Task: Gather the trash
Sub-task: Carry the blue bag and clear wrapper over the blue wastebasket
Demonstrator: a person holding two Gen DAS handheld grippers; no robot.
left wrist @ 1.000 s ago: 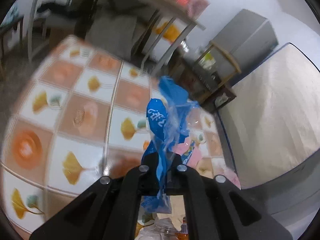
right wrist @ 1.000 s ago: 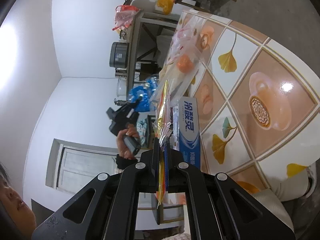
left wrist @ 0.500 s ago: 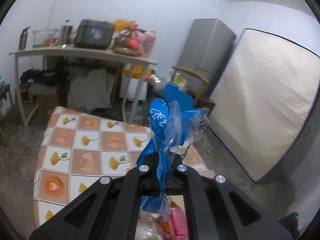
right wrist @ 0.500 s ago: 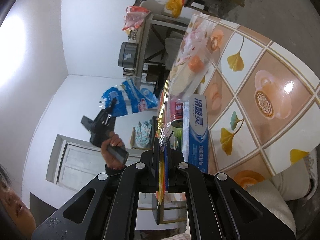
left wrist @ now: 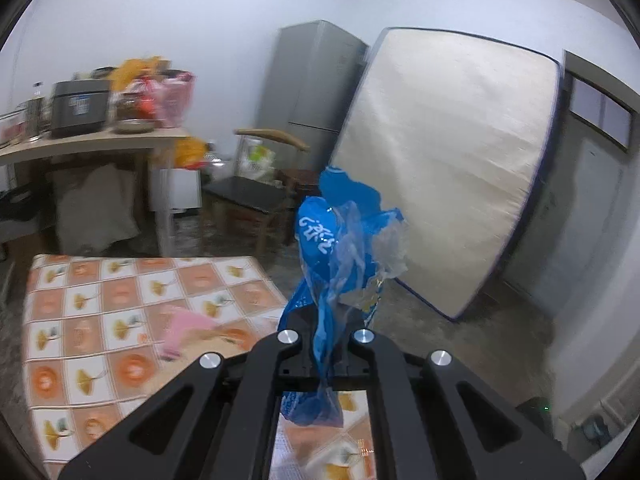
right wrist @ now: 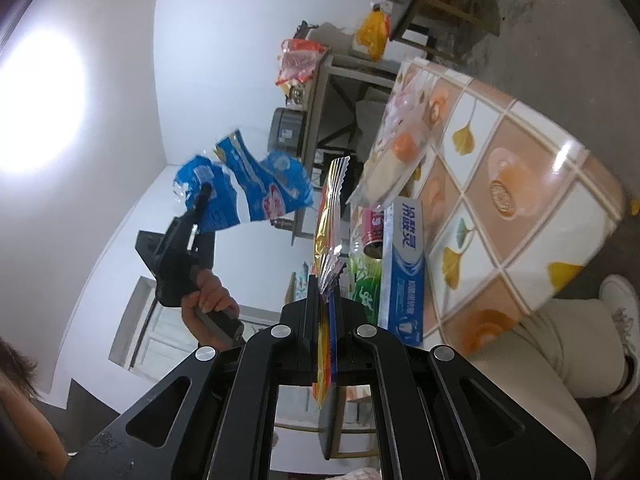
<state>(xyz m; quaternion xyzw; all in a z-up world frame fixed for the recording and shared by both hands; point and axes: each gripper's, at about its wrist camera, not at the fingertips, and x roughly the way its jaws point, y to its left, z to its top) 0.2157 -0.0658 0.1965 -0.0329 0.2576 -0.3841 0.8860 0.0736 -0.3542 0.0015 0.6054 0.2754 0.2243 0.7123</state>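
My left gripper [left wrist: 325, 332] is shut on a crumpled blue plastic wrapper [left wrist: 340, 248] and holds it high above the tiled table [left wrist: 120, 308]. The same wrapper [right wrist: 248, 192] and left gripper [right wrist: 202, 196] show in the right wrist view, raised in the air. My right gripper [right wrist: 326, 300] is shut on a gold foil snack wrapper [right wrist: 330, 216], held edge-on beside the table [right wrist: 520, 184]. On the table lie a blue toothpaste box [right wrist: 404, 264], a red can [right wrist: 374, 232], a green packet [right wrist: 362, 280] and a clear bag with orange items [right wrist: 396, 152].
A pink wrapper [left wrist: 184, 328] lies on the table. Behind stand a cluttered side table [left wrist: 96, 140], a wooden chair [left wrist: 256, 192], a grey fridge [left wrist: 316, 84] and a mattress [left wrist: 452, 168] leaning on the wall. The person's leg [right wrist: 540, 352] is by the table edge.
My left gripper has lifted the blue wrapper up and away from the table, tilting toward the room. The right gripper with the foil wrapper has shifted only slightly.
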